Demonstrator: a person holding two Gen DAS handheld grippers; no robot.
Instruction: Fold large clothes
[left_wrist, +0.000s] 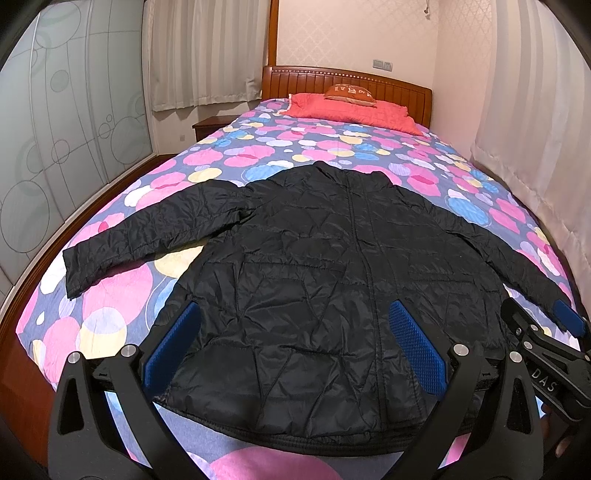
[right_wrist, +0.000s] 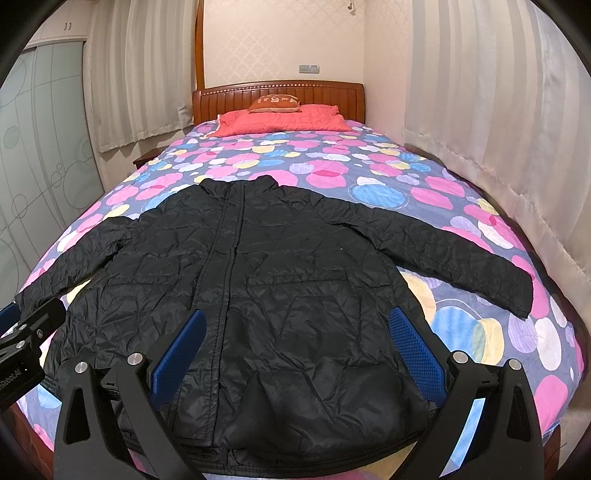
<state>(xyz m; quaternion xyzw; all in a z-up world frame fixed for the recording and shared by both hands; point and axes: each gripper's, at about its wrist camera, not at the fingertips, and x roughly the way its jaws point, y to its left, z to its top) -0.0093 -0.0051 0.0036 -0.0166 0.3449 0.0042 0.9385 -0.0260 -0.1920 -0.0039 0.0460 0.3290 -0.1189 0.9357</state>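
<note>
Currently the black quilted jacket (left_wrist: 325, 280) lies flat, front side up, on the bed (left_wrist: 229, 158), collar toward the headboard (left_wrist: 347, 79) and hem at the near edge, with both sleeves spread outward over the circle-patterned bedspread (right_wrist: 461, 206). At far left in the left wrist view, a frosted wardrobe door (left_wrist: 70, 122) with circle outlines is partly cut off by the lens rim. The left hand-held gripper (left_wrist: 295, 347) hovers above the hem with its blue-padded fingers (left_wrist: 415, 347) wide apart, nothing between them. In the right wrist view only part of this unit enters at the left edge; white lettering on its body is cut off and reads roughly "aRobot.AI". The jacket's central zipper line (right_wrist: 231, 258) runs from collar to hem. At the headboard, a small orange cushion (right_wrist: 275, 103) rests on a coral quilted pillow (right_wrist: 288, 118); its pale printed characters are too small to read. The right hand-held gripper (right_wrist: 301, 350) likewise hovers above the hem, fingers (right_wrist: 417, 354) wide apart and holding nothing. In the left wrist view its body appears at the lower right, marked "DAS", with a trace of a hand (left_wrist: 559, 443) behind it, mostly hidden. Curtains (right_wrist: 491, 110) cover the right wall.
</note>
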